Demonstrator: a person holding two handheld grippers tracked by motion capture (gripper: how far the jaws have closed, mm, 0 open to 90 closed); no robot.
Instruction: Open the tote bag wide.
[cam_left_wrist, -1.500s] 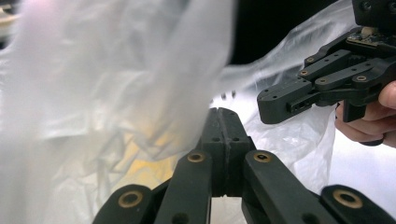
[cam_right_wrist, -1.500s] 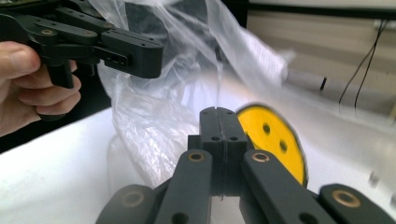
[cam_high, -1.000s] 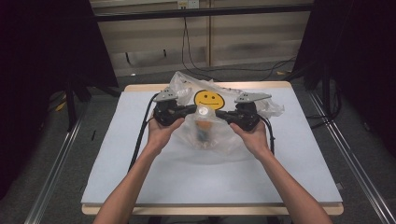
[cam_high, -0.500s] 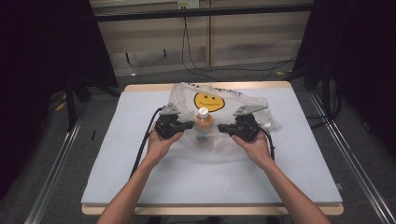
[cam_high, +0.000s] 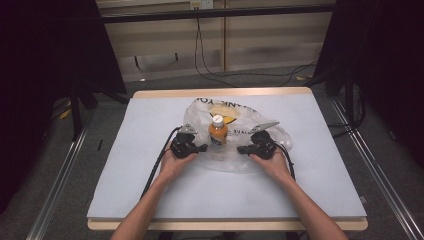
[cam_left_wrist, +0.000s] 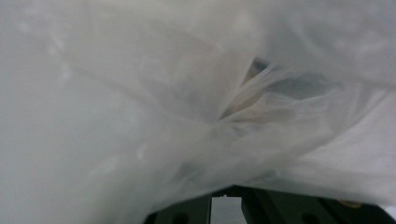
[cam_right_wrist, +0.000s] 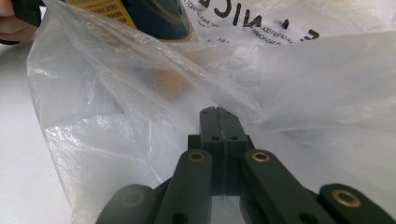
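The table (cam_high: 150, 190) holds my thin plastic bag (cam_high: 235, 150), pulled down low around the orange bottle (cam_high: 218, 131) standing in its middle. It looks nearly free. My right tongs (cam_right_wrist: 217, 112) pinch the bag shut-tight up close. My left tongs (cam_high: 201, 148): bag covers them, I cannot tell

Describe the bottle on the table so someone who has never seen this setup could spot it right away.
Start at the pale blue table and find the crumpled clear plastic bag at its middle. The bottle stands upright there, between the left gripper and right gripper. It is orange with a white cap, the one upright thing there.
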